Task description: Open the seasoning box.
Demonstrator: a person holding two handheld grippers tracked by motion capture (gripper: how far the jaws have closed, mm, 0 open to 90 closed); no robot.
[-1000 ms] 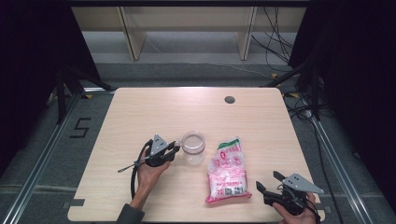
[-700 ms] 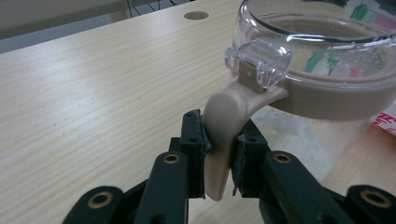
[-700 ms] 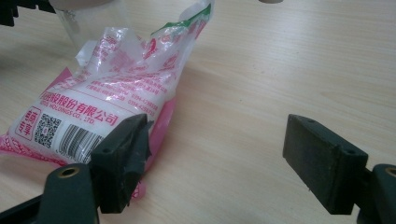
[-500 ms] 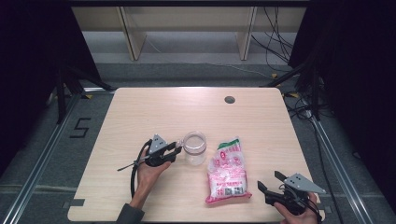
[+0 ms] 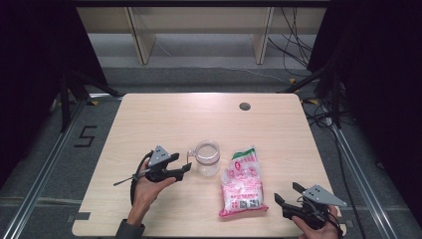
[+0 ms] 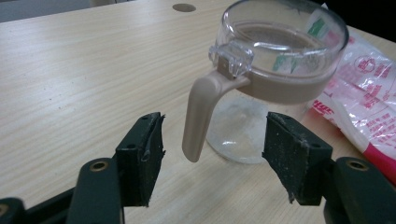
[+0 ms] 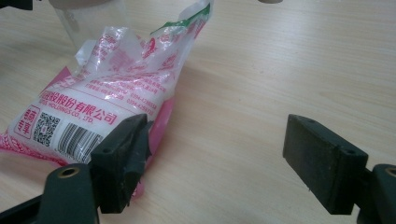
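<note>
A clear glass jar (image 5: 207, 158) with a beige collar, clear lid and beige handle (image 6: 200, 116) stands upright mid-table. My left gripper (image 5: 183, 166) is open just left of it. In the left gripper view (image 6: 212, 161) the handle hangs between the two jaws without touching either. A pink and white plastic bag (image 5: 242, 183) of white grains lies flat to the right of the jar. My right gripper (image 5: 287, 193) is open near the front right corner. In the right gripper view (image 7: 219, 161) its left jaw sits next to the bag's (image 7: 98, 100) bottom corner; bare table lies between the jaws.
The wooden table (image 5: 164, 119) has a round cable hole (image 5: 244, 106) at the back right. A black cable (image 5: 133, 179) trails from the left gripper toward the front edge. Dark stands and cables (image 5: 318, 74) surround the table on the floor.
The left gripper has edged slightly right, bringing its jaws around the jar's handle. The right gripper has shifted a little left toward the bag. Jar and bag have not moved.
</note>
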